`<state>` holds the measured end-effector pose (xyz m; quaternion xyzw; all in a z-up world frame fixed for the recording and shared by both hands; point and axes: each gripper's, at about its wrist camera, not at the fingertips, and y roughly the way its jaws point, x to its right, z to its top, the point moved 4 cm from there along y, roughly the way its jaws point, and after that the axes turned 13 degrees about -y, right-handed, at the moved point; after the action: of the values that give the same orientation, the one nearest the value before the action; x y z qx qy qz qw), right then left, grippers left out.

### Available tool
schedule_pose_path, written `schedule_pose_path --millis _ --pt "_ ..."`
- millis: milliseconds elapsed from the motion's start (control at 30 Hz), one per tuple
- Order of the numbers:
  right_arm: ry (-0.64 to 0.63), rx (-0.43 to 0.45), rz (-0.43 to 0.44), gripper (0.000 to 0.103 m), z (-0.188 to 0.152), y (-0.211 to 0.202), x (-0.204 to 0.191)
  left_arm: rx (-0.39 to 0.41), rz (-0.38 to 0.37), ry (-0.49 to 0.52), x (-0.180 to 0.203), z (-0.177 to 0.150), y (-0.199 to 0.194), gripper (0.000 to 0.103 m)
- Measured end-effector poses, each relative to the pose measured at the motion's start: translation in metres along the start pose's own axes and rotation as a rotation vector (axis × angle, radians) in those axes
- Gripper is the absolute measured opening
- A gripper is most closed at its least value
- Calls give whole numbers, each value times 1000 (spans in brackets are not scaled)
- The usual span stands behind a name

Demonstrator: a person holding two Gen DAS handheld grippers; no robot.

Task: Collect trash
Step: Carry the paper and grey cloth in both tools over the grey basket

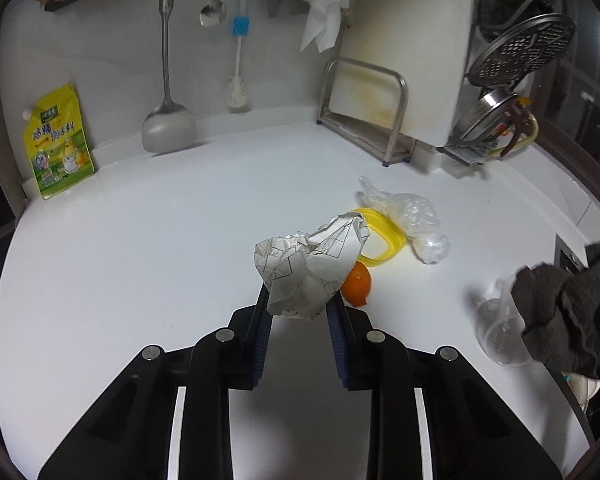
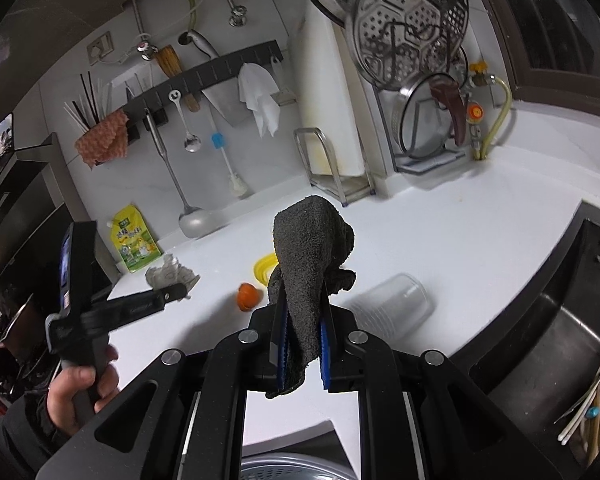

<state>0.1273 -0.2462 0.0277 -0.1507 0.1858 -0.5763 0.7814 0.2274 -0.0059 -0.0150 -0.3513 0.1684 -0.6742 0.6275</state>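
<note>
Between the blue pads of my left claw [image 1: 298, 306] sits a crumpled ball of white paper printed with thin black lines [image 1: 308, 270], pinched tight and lifted clear of the white countertop [image 1: 140, 264]. My right claw [image 2: 302, 320] is nearly closed on a dark grey terry cloth [image 2: 310, 256] draped over its tips. Beyond the paper lie an orange peel piece [image 1: 357, 283], a yellow plastic ring [image 1: 382, 240] and crinkled clear plastic wrap [image 1: 408, 216].
</note>
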Motion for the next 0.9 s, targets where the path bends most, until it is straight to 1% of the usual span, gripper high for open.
schedule_pose_path --millis 167,367,467,567,800,900 --pt "-21 17 3 12 9 -17 -13 40 -13 54 9 -15 -37 27" --pt "-47 22 1 12 7 -46 -31 53 -52 82 19 -39 -74 27" --pt "-56 14 4 12 -5 -64 -41 53 -69 97 23 -58 -92 27" --pt "-53 -12 14 12 -26 -80 -51 48 -85 113 26 -79 -108 27" --pt "-51 -81 33 12 -79 -113 -71 11 -117 144 35 -128 -131 27" --pt "-49 -108 37 12 -97 -122 -75 -9 -127 164 41 -149 -138 27"
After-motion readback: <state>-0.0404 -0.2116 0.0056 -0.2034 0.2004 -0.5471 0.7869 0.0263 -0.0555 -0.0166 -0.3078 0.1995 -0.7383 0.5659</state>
